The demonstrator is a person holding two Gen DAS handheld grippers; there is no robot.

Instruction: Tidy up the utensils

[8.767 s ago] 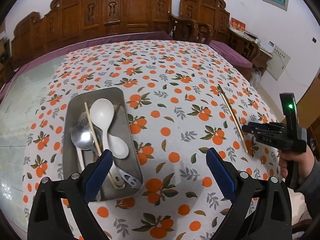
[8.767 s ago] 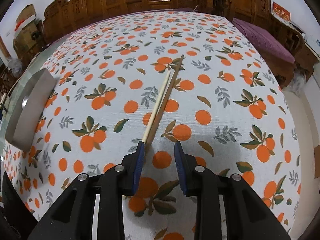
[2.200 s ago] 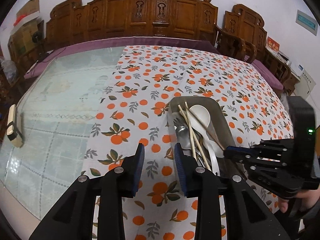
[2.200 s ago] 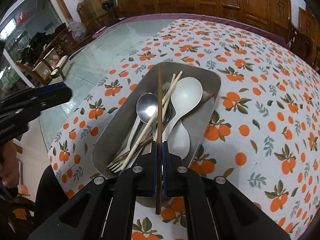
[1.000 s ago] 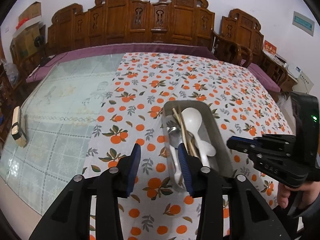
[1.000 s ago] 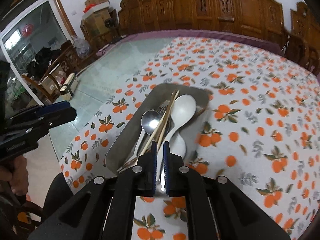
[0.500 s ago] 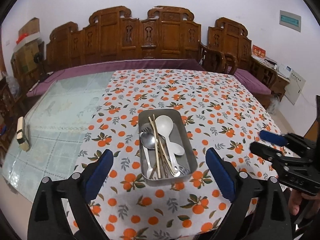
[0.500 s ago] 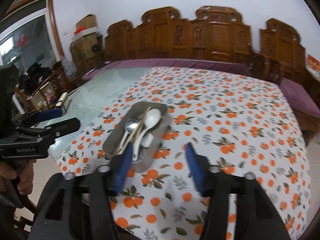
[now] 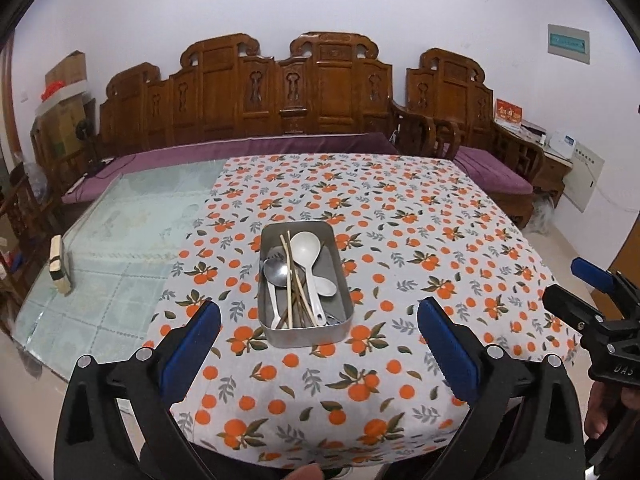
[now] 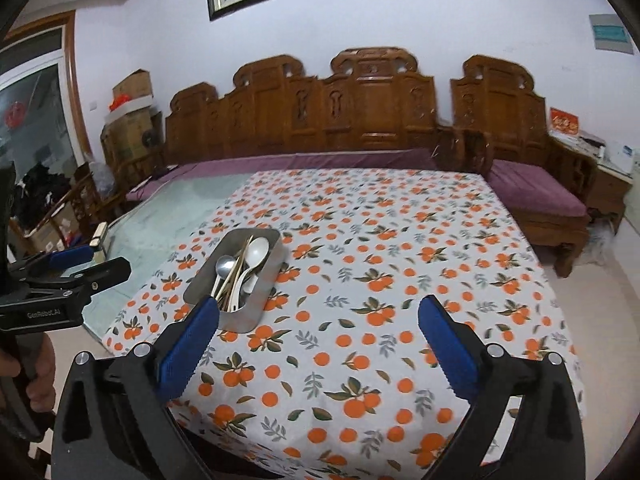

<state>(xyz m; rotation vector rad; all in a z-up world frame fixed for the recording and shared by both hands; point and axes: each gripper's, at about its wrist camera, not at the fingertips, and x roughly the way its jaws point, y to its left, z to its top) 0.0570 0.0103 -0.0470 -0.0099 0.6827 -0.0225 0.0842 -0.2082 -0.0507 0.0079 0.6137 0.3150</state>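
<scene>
My left gripper (image 9: 318, 344) hangs back off the near edge of the table, jaws spread wide, nothing between them. My right gripper (image 10: 318, 344) does the same on its side, jaws released and empty. I judge both are pulled clear because the sorting looks finished: no loose utensil shows on the orange-print white tablecloth (image 9: 420, 240).

Everything sits in the rectangular stainless steel tray (image 9: 304, 336), which rests on the cloth near its front-left part, well apart from both grippers. Inside the tray: the white plastic ladle spoon (image 9: 306, 248) bowl-up toward the far end, a smaller white spoon (image 9: 326, 286) just right of it, the shiny metal spoon (image 9: 276, 270) on the left, and the wooden chopsticks (image 9: 294, 280) laid lengthwise down the middle across the handles. Lengthwise fits the tray's long side, so nothing sticks out.

Left of the tray, out on the bare glass, lies a small cream block (image 9: 59, 264), untouched.

Versus 8.8 s ago: chopsticks lay on the cloth well right of the tray, with my right jaws closing around them; now they lie inside it. At 2.2 s ago my right jaws were clenched on a dark stick over the tray; now they are released, and both views show the tray farther away.
</scene>
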